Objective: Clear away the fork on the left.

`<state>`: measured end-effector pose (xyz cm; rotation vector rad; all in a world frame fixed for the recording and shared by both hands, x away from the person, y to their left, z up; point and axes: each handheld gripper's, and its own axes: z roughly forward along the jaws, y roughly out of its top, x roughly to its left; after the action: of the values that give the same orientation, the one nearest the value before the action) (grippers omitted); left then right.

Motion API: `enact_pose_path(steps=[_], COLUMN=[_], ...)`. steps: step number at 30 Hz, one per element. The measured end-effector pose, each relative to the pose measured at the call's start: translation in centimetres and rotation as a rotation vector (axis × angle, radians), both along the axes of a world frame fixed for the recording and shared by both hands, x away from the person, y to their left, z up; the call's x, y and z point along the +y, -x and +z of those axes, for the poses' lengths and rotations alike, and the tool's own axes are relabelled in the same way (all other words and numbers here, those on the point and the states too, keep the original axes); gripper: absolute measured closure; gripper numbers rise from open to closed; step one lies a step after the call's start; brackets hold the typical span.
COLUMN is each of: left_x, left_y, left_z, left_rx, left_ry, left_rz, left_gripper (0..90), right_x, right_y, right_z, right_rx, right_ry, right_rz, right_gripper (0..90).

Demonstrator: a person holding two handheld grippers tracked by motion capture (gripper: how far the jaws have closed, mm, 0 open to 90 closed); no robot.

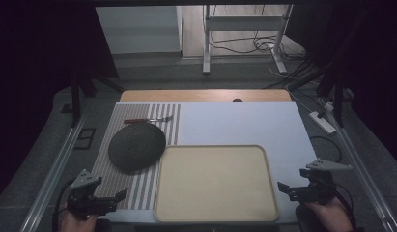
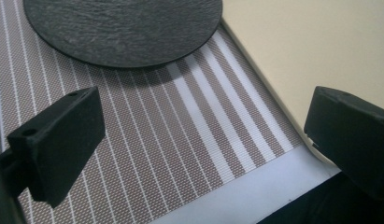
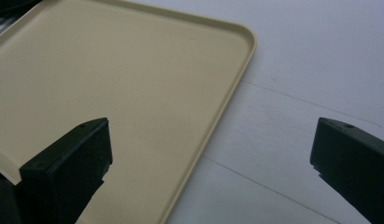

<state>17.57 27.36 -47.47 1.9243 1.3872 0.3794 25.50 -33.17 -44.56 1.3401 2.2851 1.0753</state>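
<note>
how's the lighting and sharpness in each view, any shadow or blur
High view: dim and soft, dark at the edges. Left gripper view: crisp weave on the striped mat, the dark plate casting a soft shadow. Right gripper view: even light on the tray, near jaws slightly blurred.

I can read no text, label, brand, number or sign from here. The beige tray (image 1: 216, 181), the dark round plate (image 1: 137, 146) and the striped placemat (image 1: 138, 186) at the frame's left all show plain, unmarked surfaces in my views.
</note>
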Motion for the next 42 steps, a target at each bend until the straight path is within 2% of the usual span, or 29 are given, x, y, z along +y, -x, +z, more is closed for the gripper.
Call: enact_pose_path(steps=[2,10,14,16,20,29,37,42], left_x=[0.1,0.2,0.4,0.5,0.5,0.6,0.7,0.5], left_y=[0.0,-0.3,-0.6,-0.8,-1.5,-2.8,-4.7,-5.8], left_z=[0.0,0.2,0.1,0.0,0.0,0.1,0.2,0.3], left_rx=[-0.011,-0.039,-0.038,-0.045,-0.037,-0.041,-0.053,-0.046], left_ry=[0.017,0.009,0.036,0.037,0.034,0.037,0.055,0.045], left_rz=[0.001,-0.005,-0.021,-0.038,-0.057,-0.060,-0.085,-0.086], left_gripper=[0.0,0.0,0.0,0.0,0.0,0.0,0.0,0.0], right_x=[0.0,0.0,0.0,0.0,0.0,0.0,0.0,0.0], right_y=[0.0,0.0,0.0,0.0,0.0,-0.1,-0.1,-0.1], right_z=[0.0,0.0,0.0,0.0,0.0,0.0,-0.1,-0.1], right_rx=[-0.002,-0.002,-0.002,-0.001,0.002,0.005,0.009,0.011], right_ry=[0.005,0.006,0.005,0.004,0.003,0.001,-0.004,-0.006], right_rz=[0.002,0.007,0.010,0.009,0.010,0.011,0.011,0.012], right_gripper=[0.0,0.0,0.0,0.0,0.0,0.0,0.0,0.0])
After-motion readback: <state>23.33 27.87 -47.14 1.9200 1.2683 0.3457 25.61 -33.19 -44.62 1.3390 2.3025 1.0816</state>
